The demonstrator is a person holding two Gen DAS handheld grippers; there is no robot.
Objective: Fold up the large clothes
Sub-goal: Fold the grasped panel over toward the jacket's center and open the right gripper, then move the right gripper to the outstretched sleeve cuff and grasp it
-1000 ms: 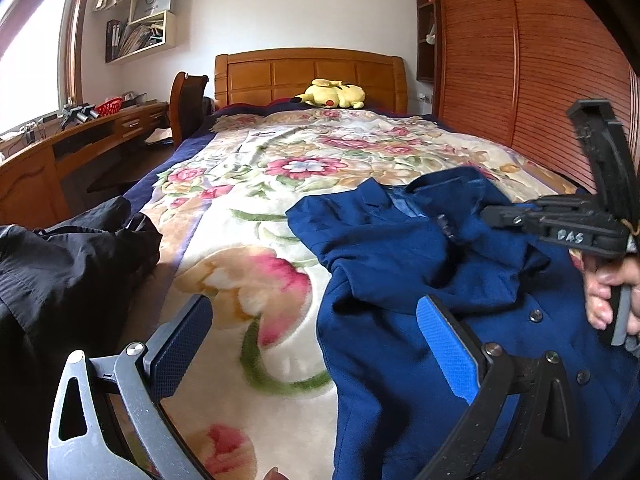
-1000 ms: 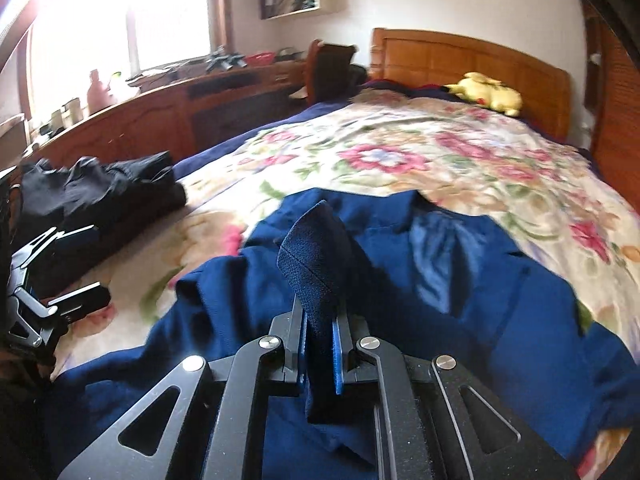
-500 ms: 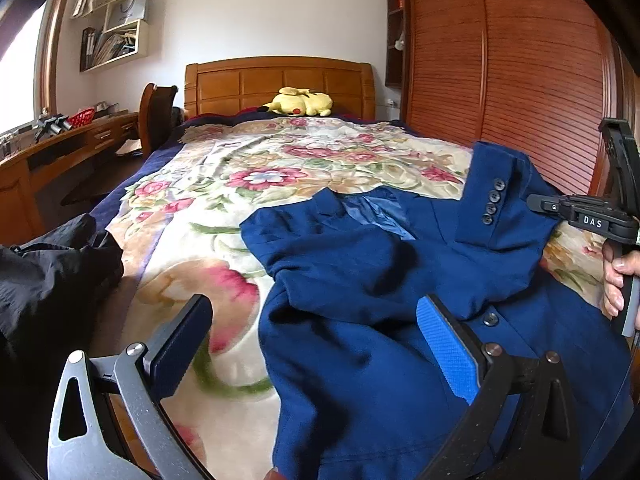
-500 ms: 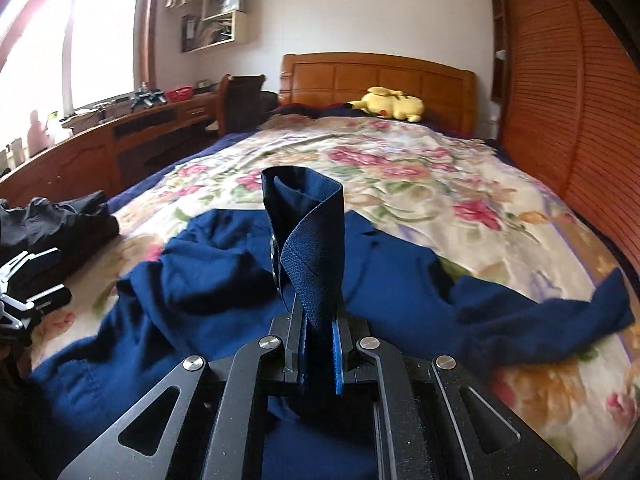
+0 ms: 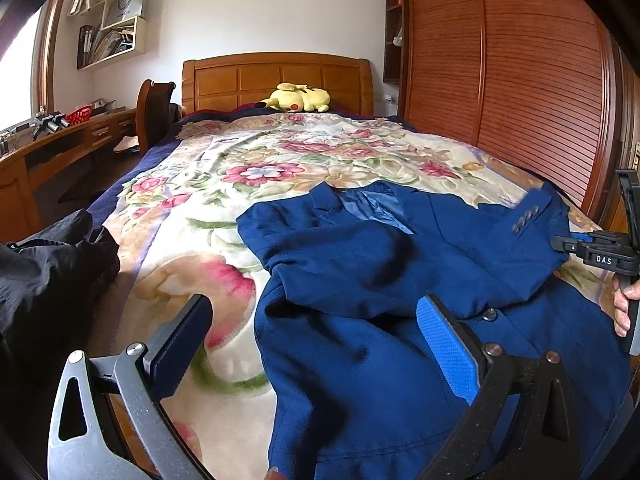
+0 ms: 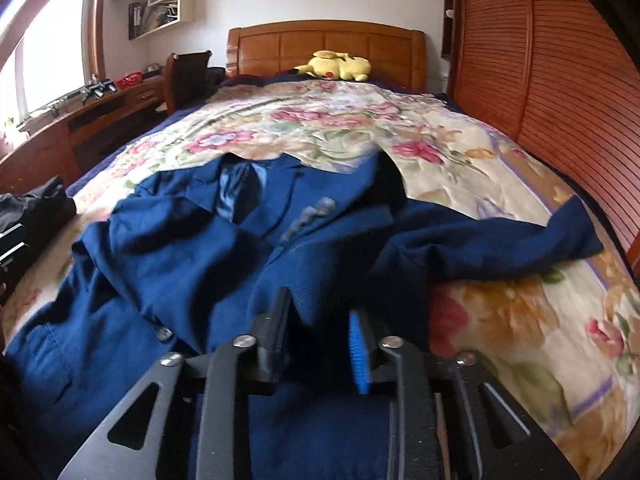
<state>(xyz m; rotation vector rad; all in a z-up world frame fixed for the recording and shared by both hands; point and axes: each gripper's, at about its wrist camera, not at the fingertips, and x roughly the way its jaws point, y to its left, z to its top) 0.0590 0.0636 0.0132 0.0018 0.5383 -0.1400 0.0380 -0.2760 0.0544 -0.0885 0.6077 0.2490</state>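
A navy blue suit jacket (image 6: 224, 264) lies spread on the floral-blanketed bed (image 6: 500, 184) ahead of both grippers. The left gripper (image 5: 316, 344) hangs wide open, empty; the right gripper (image 6: 320, 332) is opening, jacket cloth between its unpressing pads.

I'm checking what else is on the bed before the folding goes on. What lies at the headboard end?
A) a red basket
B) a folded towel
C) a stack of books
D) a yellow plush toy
D: a yellow plush toy lies on the bed just in front of the wooden headboard.
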